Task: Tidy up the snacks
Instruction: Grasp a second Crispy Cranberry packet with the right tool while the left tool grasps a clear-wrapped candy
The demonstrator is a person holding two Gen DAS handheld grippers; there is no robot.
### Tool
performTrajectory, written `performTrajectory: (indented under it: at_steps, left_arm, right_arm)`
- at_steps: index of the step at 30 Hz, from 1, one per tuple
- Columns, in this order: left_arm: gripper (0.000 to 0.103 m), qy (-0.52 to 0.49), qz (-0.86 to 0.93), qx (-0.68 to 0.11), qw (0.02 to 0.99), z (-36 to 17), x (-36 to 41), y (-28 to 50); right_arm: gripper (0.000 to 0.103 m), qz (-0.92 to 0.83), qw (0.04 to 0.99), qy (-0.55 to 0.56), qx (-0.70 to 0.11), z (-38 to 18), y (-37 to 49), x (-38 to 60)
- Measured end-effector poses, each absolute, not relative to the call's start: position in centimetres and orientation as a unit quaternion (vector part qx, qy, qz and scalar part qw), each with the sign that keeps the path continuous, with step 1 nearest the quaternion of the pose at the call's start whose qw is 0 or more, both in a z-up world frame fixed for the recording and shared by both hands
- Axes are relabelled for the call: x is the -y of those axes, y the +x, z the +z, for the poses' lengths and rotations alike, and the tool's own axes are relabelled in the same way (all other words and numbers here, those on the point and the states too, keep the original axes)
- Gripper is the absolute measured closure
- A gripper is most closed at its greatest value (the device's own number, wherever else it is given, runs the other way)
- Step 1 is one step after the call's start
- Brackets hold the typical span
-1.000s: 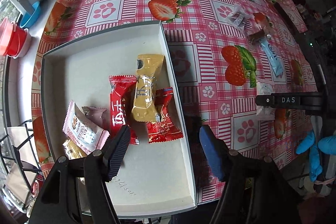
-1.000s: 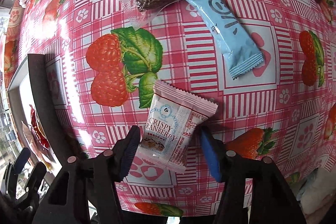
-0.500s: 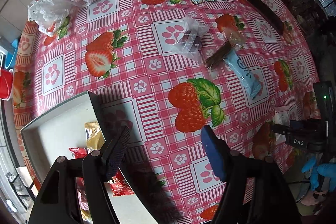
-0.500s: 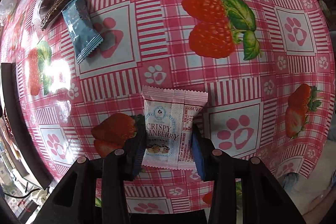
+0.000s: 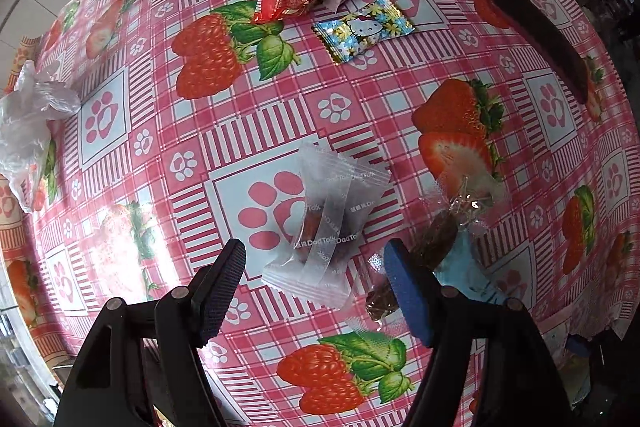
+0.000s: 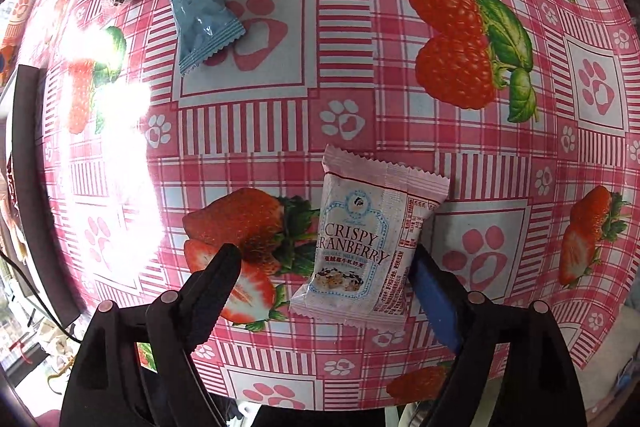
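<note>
Snacks are mostly lying loose: the spread left gripper [image 5: 314,287] is nearing a clear plastic date packet [image 5: 326,231]; the unclenched right gripper [image 6: 326,291] is straddling a pink-white cranberry packet [image 6: 368,243], more at twelve o'clock.

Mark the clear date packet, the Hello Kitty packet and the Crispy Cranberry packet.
clear date packet [image 5: 328,227], left wrist view, wrapper middle.
Hello Kitty packet [image 5: 363,30], left wrist view, on the cat face.
Crispy Cranberry packet [image 6: 360,239], right wrist view, on the printed name.

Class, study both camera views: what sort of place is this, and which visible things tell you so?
Probably a home dining or kitchen table. A strawberry-and-paw-print tablecloth covers it, wrapped snacks such as the Crispy Cranberry packet and Hello Kitty sweet lie loose, and a crumpled plastic bag sits at the edge.
</note>
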State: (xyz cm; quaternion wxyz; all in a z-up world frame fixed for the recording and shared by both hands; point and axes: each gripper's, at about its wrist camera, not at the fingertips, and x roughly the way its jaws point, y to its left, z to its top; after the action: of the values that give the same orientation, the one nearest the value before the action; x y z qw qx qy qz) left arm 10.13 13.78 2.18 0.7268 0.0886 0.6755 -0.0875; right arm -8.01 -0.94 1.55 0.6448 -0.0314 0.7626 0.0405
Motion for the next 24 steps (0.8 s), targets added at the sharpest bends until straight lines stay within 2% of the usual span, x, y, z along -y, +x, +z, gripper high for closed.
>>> performTrajectory:
  at_steps: [4,7,8,9,15,22,24]
  left_arm:
    - [0.029,0.075,-0.088,-0.678,0.726,1.4,-14.0,10.6]
    - [0.048,0.086,-0.092,-0.672,0.729,1.7,-14.0,10.6]
    - [0.064,0.088,-0.097,-0.671,0.730,1.8,-13.9,10.6]
    - [0.072,0.092,-0.100,-0.671,0.729,2.0,-13.9,10.6]
    - [0.072,0.051,-0.090,-0.684,0.722,2.3,-16.9,6.6]
    - [0.072,0.033,-0.076,-0.717,0.692,1.7,-18.5,-3.5]
    - [0.061,0.045,-0.067,-0.713,0.696,1.5,-18.7,-4.9]
  right_arm:
    - [0.010,0.052,0.643,-0.015,-0.764,1.8,-7.8,1.4]
    - [0.010,0.054,0.644,-0.014,-0.763,1.6,-7.6,2.4]
    - [0.008,0.057,0.644,-0.013,-0.763,1.7,-7.2,3.2]
    - [0.004,0.062,0.643,-0.011,-0.763,1.8,-7.0,3.6]
    - [0.001,0.062,0.638,-0.022,-0.767,2.2,-5.9,5.9]
    - [0.000,0.052,0.636,-0.044,-0.768,1.3,-5.7,5.0]
    - [0.000,0.050,0.633,-0.064,-0.770,0.9,-5.7,4.4]
